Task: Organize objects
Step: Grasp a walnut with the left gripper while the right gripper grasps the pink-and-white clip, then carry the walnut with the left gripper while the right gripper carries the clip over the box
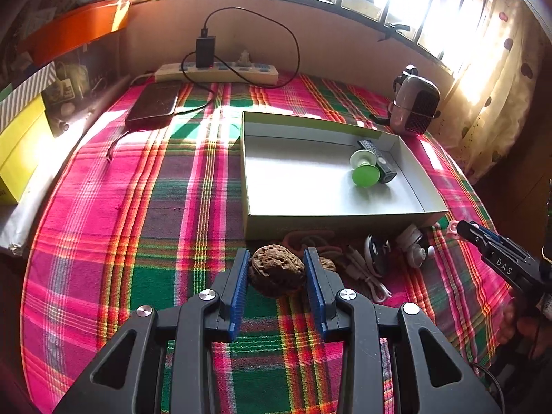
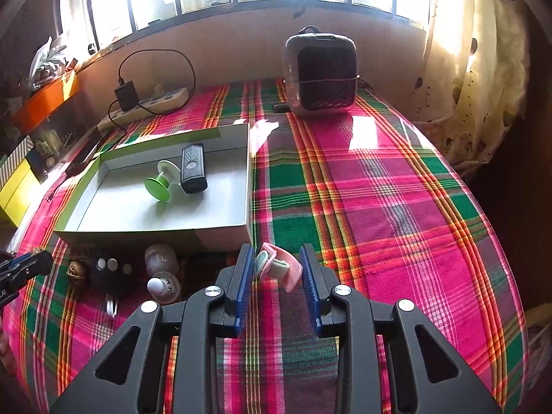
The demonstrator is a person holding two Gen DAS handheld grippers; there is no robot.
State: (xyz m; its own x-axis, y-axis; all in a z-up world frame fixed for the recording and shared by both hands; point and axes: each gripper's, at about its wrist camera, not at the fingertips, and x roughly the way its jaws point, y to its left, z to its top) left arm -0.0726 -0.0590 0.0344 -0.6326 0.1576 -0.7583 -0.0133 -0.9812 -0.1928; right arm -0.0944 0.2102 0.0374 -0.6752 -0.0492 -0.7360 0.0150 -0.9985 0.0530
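Note:
A shallow white box (image 1: pixel 331 220) (image 2: pixel 155 233) sits on the plaid cloth and holds a green suction-cup piece (image 1: pixel 364 169) (image 2: pixel 162 181) and a black device (image 1: pixel 377 160) (image 2: pixel 192 169). My left gripper (image 1: pixel 277 269) is open around a walnut (image 1: pixel 276 270) lying on the cloth; the pads stand close beside it. My right gripper (image 2: pixel 277 265) is open around a pink and mint clip (image 2: pixel 277 265), which lies on the cloth between the pads. Loose small items lie in front of the box: a white cable (image 1: pixel 365 272), a white earbud case (image 2: pixel 162 276), a second walnut (image 2: pixel 75 270).
A power strip (image 1: pixel 217 72) with a black charger and cable lies at the far edge beside a dark power bank (image 1: pixel 153 105). A grey heater (image 2: pixel 321 76) stands at the back right. Yellow and orange boxes (image 1: pixel 20 145) stand at the left. A curtain (image 2: pixel 465 69) hangs at the right.

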